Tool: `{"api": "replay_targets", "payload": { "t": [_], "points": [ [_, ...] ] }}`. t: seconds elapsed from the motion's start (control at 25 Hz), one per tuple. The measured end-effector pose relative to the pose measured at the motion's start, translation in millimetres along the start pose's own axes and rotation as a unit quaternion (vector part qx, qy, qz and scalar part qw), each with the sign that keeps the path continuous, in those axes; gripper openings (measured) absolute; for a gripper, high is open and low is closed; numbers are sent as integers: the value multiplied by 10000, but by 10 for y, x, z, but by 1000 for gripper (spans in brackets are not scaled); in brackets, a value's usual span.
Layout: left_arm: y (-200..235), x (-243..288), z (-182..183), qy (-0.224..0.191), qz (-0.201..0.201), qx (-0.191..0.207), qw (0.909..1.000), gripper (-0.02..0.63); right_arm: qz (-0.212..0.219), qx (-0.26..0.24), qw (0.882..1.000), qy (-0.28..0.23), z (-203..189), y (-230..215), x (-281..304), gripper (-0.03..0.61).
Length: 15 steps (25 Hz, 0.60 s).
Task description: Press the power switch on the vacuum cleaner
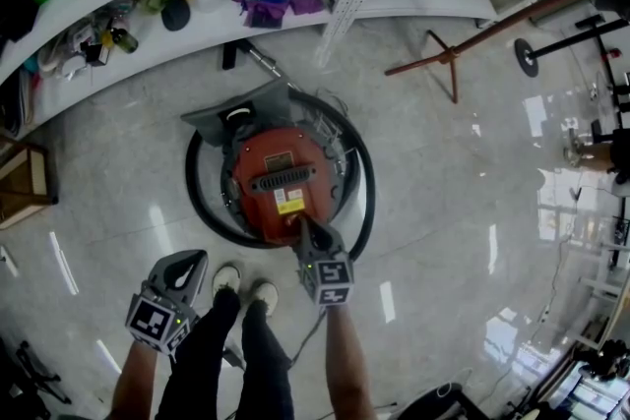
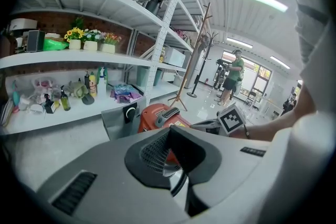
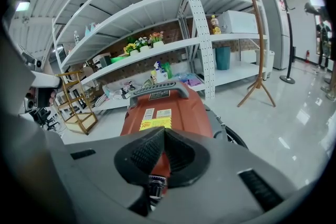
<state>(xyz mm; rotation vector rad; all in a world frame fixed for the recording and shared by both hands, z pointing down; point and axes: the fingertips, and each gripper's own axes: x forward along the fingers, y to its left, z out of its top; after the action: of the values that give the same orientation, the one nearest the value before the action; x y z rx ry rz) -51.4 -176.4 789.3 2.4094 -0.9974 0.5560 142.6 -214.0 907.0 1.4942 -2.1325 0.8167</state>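
A red canister vacuum cleaner [image 1: 285,177] sits on the floor with a black handle [image 1: 283,179] on top, a grey front housing [image 1: 241,113] and a black hose [image 1: 197,202] coiled round it. My right gripper [image 1: 302,229] is shut, and its tip rests against the near edge of the red body. In the right gripper view the shut jaws [image 3: 164,132] cover that spot of the vacuum cleaner [image 3: 168,107], so the switch is hidden. My left gripper [image 1: 195,261] hangs shut and empty, left of the vacuum cleaner [image 2: 157,115] and apart from it.
White shelving [image 1: 197,25] with bottles and bags curves along the far side. A wooden coat stand [image 1: 448,59] rises at the right, and a wooden rack [image 1: 25,182] stands at the left. The holder's white shoes [image 1: 241,282] are just behind the vacuum. A person [image 2: 233,73] stands far off.
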Motion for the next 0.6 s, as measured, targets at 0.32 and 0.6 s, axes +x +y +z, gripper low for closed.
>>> {"api": "replay_targets", "payload": {
  "t": [0.32,0.6],
  "points": [
    [-63,-60,125,1,-57,-75,10000,9,69,-2,10000,-52,128,94,-115,12],
    [-152,-117,302,-48,-110,-4,9999,8,71,-21,9999,-149,294,141,-298,12]
  ]
}}
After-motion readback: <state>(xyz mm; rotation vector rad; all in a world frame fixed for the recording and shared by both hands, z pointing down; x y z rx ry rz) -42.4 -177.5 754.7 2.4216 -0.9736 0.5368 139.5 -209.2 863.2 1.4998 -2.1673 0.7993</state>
